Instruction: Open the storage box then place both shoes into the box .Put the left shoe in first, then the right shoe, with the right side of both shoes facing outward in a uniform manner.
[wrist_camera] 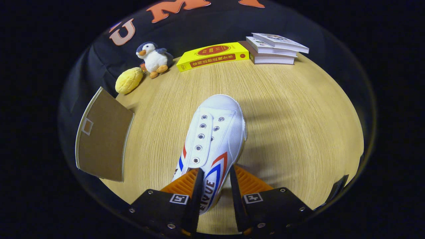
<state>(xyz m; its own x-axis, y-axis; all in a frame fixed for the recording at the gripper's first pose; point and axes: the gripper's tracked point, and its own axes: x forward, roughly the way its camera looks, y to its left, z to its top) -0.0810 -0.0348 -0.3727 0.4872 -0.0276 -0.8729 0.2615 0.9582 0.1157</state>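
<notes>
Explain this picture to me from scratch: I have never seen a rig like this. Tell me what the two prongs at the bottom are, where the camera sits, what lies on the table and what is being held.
The camera rides on a handheld two-finger gripper and looks forward along its fingers, which are the two prongs. A person carries it; there is no robot arm. A white shoe with red and blue stripes sits between the fingers, its heel end in their grip and its toe pointing away. Beyond it on the wooden table lie a yellow book, a stack of books, a plush penguin and a yellow plush. A brown flap, probably the storage box's lid, stands beside the shoe.
</notes>
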